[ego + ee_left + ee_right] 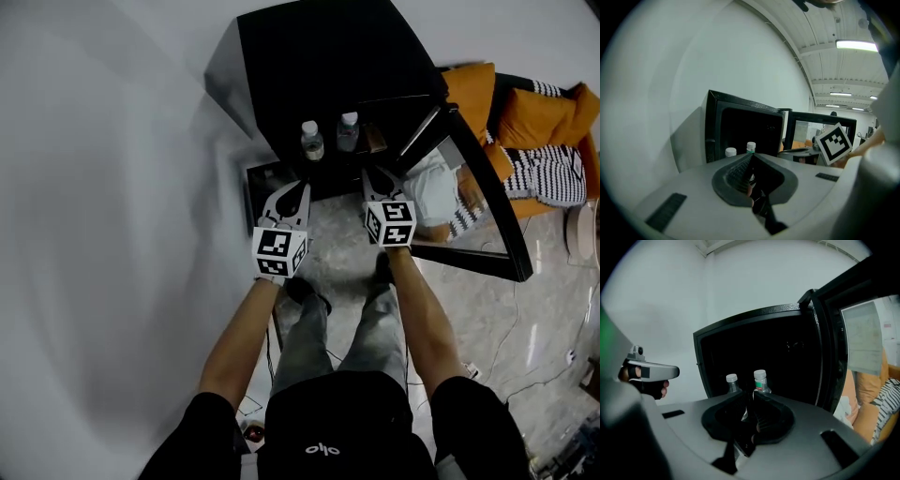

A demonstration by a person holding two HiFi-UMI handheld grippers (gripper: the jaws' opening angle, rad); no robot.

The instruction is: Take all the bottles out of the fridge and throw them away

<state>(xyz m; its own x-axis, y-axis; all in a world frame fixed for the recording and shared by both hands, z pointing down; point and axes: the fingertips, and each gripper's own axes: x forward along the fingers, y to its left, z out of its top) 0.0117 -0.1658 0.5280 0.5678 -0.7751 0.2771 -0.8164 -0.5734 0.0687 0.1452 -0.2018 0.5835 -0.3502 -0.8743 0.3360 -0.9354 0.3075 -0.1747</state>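
Fingers (pixel 736 173) together on left gripper (pixel 752 154), right gripper (pixel 751 393), bottles (pixel 760 378) half hidden behind.

Three views, one open fridge (pixel 319 66)
Head view looks steeply down from above and in front of the fridge. Both gripper views sit low, near its opening, facing in. All share the bottles (pixel 312 141) inside.

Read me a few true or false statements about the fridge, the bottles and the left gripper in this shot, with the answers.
1. The fridge has its door open. True.
2. Three bottles stand inside. False: there are two, a left bottle and a right bottle.
3. The left gripper holds a bottle. False: its jaws are together with nothing between them, short of the fridge.
4. Both bottles have white caps on. True.
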